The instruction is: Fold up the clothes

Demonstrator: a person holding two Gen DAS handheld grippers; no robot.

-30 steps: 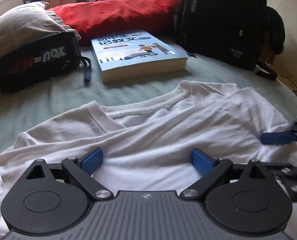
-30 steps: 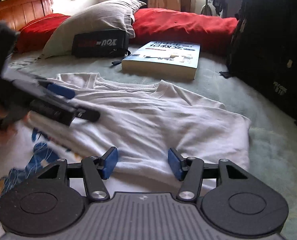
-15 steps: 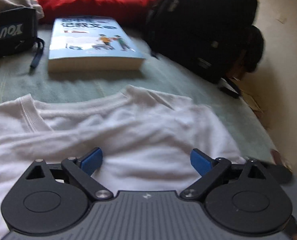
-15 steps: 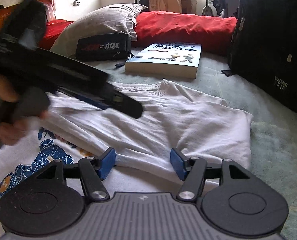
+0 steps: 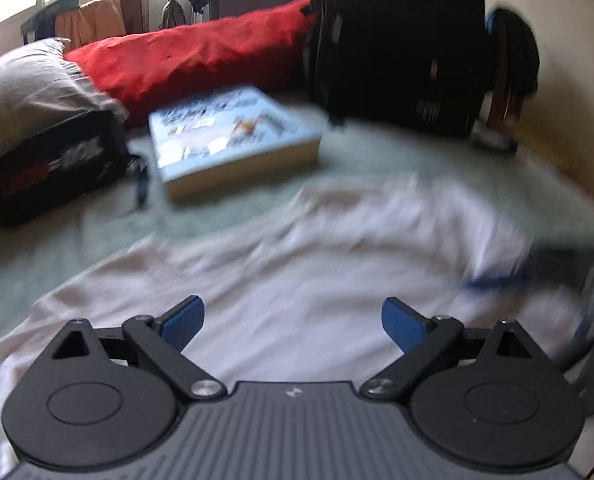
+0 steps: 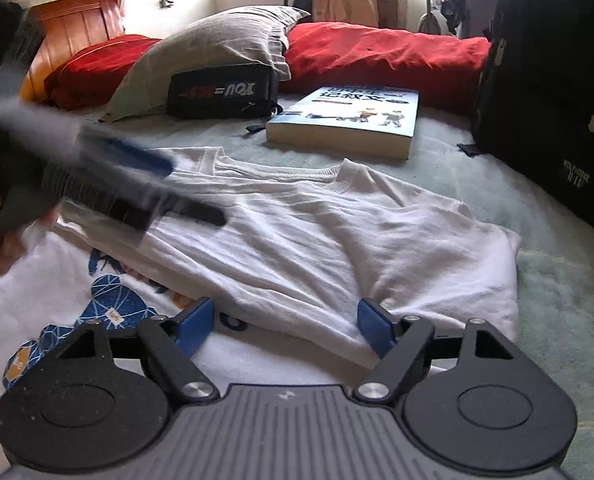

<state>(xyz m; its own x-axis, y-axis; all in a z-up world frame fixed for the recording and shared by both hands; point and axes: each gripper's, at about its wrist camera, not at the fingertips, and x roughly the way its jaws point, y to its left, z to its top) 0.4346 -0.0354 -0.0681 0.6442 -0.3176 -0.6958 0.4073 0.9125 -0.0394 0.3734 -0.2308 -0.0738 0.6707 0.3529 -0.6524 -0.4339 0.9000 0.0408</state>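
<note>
In the left wrist view, which is smeared with blur, the left gripper (image 5: 293,322) hangs with its blue pads spread wide and nothing between them, low over a white T-shirt (image 5: 297,276) that lies spread on a pale green bedcover (image 5: 77,240). At the right edge a blurred dark shape with a blue tip is the right gripper (image 5: 497,280), over the shirt's right side; whether its pads are apart cannot be told here. Beyond the shirt, a thick blue book (image 5: 233,136) lies flat, with a black pouch (image 5: 53,164) to its left, a grey pillow (image 5: 25,88) behind that, a red cushion (image 5: 201,60) at the far side and a black backpack (image 5: 397,40) at the far right. In the right wrist view, the right gripper (image 6: 285,326) is likewise wide apart and empty, just above the near fold of the shirt (image 6: 337,232), whose right half is folded over so a blue printed design (image 6: 109,308) shows at the near left. The left gripper (image 6: 157,188) crosses the left side, blurred, held in a hand (image 6: 1,252), over the shirt's collar area. The book (image 6: 349,120) and backpack (image 6: 553,80) sit farther off.
</note>
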